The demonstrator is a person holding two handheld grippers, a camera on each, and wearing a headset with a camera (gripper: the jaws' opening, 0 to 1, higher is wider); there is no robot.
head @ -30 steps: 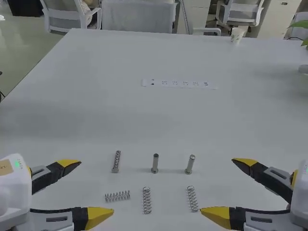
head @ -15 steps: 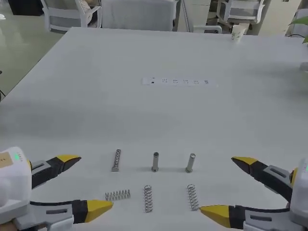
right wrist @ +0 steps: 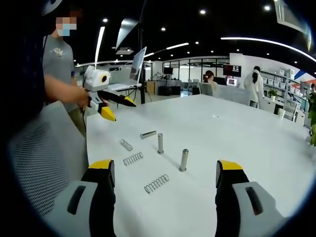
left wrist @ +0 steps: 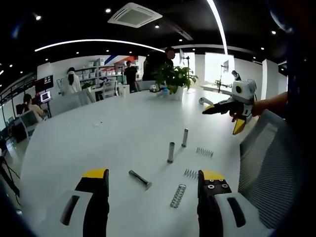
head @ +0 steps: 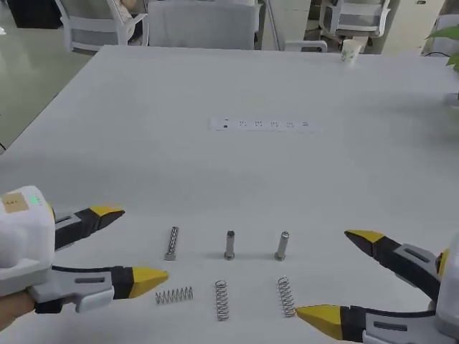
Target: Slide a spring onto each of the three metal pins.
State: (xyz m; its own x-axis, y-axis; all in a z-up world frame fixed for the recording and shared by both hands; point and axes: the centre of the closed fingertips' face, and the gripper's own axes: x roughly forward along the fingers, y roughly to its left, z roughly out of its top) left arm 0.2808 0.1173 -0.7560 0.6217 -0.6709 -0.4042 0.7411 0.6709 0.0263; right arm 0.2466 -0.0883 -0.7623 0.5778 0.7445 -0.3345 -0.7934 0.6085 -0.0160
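Note:
Three metal pins sit in a row on the white table [head: 237,179]. The left pin [head: 172,244] [left wrist: 140,178] lies on its side. The middle pin [head: 229,244] [left wrist: 171,152] and the right pin [head: 282,245] [right wrist: 183,160] stand upright. In front of them lie three loose springs: left [head: 174,295], middle [head: 221,299], right [head: 286,296]. My left gripper [head: 129,245] is open, just left of the lying pin and the left spring, holding nothing. Right of the right spring, my right gripper [head: 333,276] is open with nothing in it.
A white power strip [head: 262,125] lies flat in the middle of the table. A paper cup [head: 350,51] stands at the far edge, with office chairs [head: 204,25] behind it. Plant leaves [head: 448,39] show at the far right.
My left gripper has moved forward, away from the near edge and level with the row of pins. The right gripper, pins and springs have stayed put.

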